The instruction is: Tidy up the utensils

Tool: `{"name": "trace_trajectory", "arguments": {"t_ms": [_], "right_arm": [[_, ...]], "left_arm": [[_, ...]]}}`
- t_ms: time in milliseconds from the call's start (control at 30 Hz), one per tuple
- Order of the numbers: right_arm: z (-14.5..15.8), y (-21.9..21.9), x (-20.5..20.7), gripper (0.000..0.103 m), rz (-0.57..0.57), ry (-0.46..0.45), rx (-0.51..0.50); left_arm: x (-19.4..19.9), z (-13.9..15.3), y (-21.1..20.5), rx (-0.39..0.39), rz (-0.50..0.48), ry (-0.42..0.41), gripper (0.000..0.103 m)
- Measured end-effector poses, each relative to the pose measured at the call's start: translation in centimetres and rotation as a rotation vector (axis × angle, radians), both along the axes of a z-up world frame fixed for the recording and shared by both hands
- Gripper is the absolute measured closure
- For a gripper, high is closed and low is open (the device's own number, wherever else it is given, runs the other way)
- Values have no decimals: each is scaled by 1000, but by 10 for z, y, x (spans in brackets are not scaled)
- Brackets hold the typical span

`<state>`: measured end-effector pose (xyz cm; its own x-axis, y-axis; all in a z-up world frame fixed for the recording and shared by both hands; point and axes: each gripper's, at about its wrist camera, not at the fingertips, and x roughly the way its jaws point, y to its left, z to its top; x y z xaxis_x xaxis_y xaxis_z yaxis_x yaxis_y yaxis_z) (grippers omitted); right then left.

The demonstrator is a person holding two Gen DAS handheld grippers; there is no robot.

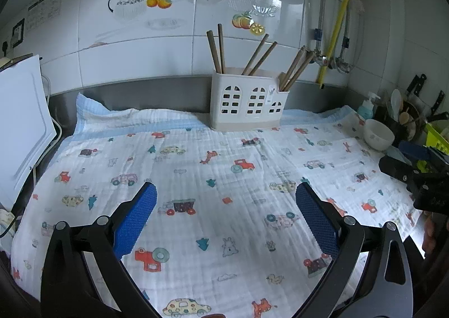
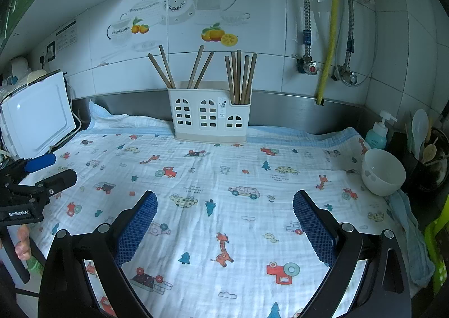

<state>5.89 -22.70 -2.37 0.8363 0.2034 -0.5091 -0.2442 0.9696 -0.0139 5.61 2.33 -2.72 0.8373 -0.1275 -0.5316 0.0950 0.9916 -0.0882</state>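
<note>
Both claws hang released and empty above the cloth-covered desk [image 2: 224,183], well short of the holder [image 2: 209,113] at the back wall: the left claw [image 1: 226,205] and the right claw [image 2: 224,214] each show wide-spread blue pads with nothing between them. Going left to right across the holder, two chopsticks [image 2: 161,68] lean in its left compartment, two more [image 2: 200,67] lean in the middle, and a tight bundle [image 2: 241,76] stands nearly upright in the lower right compartment. Right of the holder, near the cloth's edge, sits a white bowl [image 2: 383,172].

Those sticks look light, stiff, thin and likely smooth, so they could roll or slip; the free upper part above the holder's rim seems the best hold, taken crosswise. Its plastic body probably tips easily if sticks are levered sideways.
</note>
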Motion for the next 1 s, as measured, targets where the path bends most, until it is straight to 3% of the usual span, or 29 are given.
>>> {"name": "trace_trajectory", "arguments": {"t_ms": [1000], "right_arm": [[-1, 1, 2, 9, 1, 4, 8]], "left_arm": [[4, -4, -2, -3, -6, 3, 5]]}}
